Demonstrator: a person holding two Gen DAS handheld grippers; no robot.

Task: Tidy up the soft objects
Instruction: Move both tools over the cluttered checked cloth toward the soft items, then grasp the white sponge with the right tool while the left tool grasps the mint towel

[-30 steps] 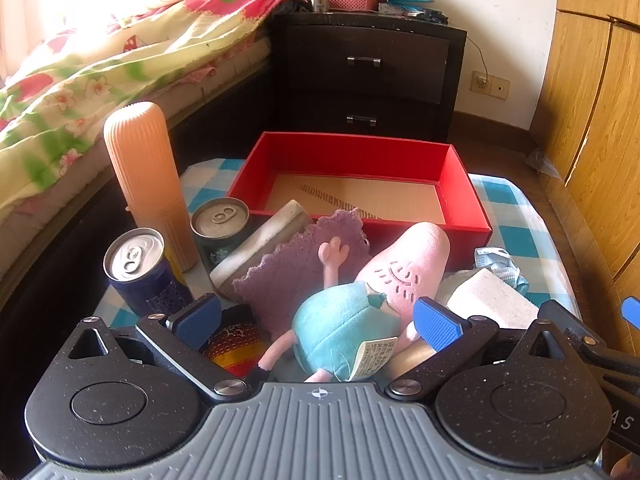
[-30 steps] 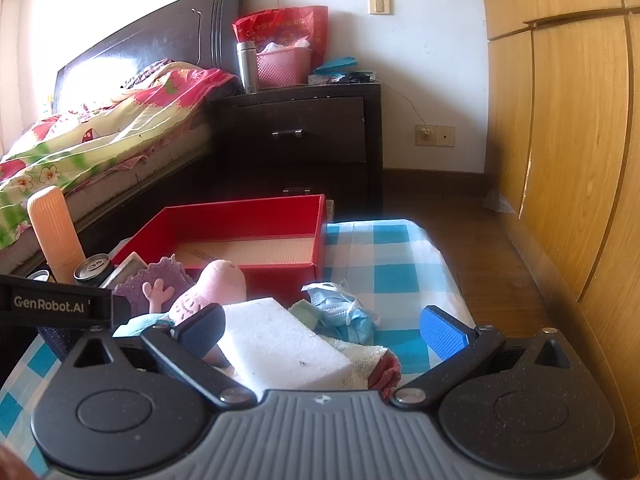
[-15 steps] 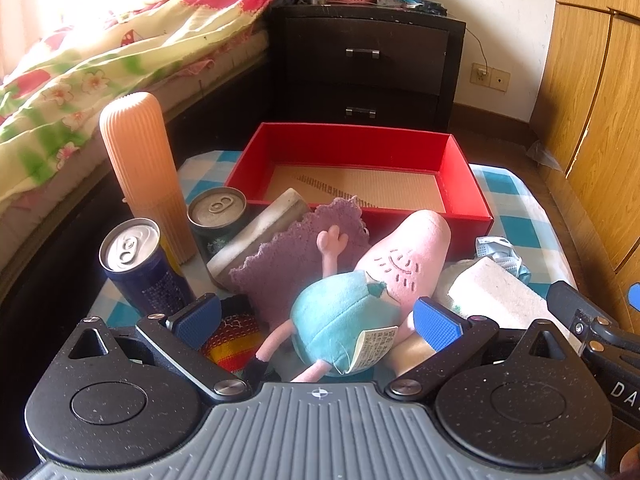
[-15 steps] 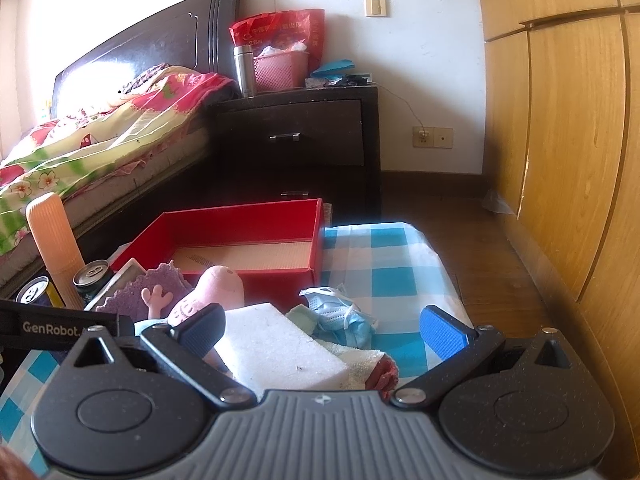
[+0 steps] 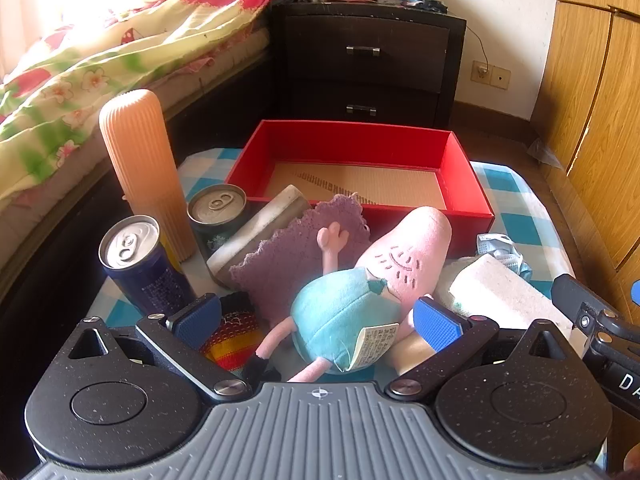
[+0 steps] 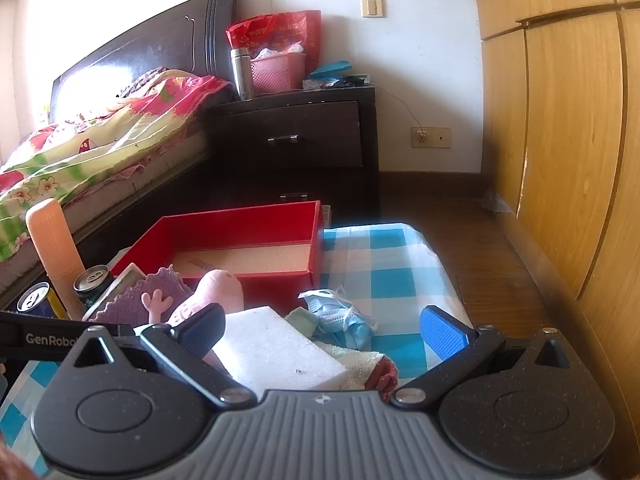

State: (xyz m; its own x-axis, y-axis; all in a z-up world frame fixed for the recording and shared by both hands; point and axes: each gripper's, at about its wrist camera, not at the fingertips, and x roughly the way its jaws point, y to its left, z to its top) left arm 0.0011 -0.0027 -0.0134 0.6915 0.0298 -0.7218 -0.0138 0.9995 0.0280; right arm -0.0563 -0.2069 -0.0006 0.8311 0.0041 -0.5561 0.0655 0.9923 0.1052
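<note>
Awaiting sorting: every soft item lay outside the red box point(image 5: 464, 168), which held nothing visible, so the task looked barely begun.

Item 1, pink plush pig in a teal dress point(image 5: 360, 292): on the checked tabletop point(image 6: 384, 256), at 12 o'clock from the left gripper point(image 5: 318, 320), between its spread jaws but ungrasped.

Item 2, purple knitted cloth point(image 5: 288, 252): under the pig, toward 11 o'clock.

Item 3, white sponge block point(image 6: 276, 352): at 11 o'clock within the right gripper point(image 6: 324, 330), whose jaws stood wide and empty.

Item 4, blue face mask point(image 6: 340, 318): just beyond the sponge, at 12 o'clock.

Hard goods, likely excluded: two drink cans point(image 5: 140, 264) and a ribbed peach bottle point(image 5: 144, 168), at 10 o'clock in the left view.
</note>
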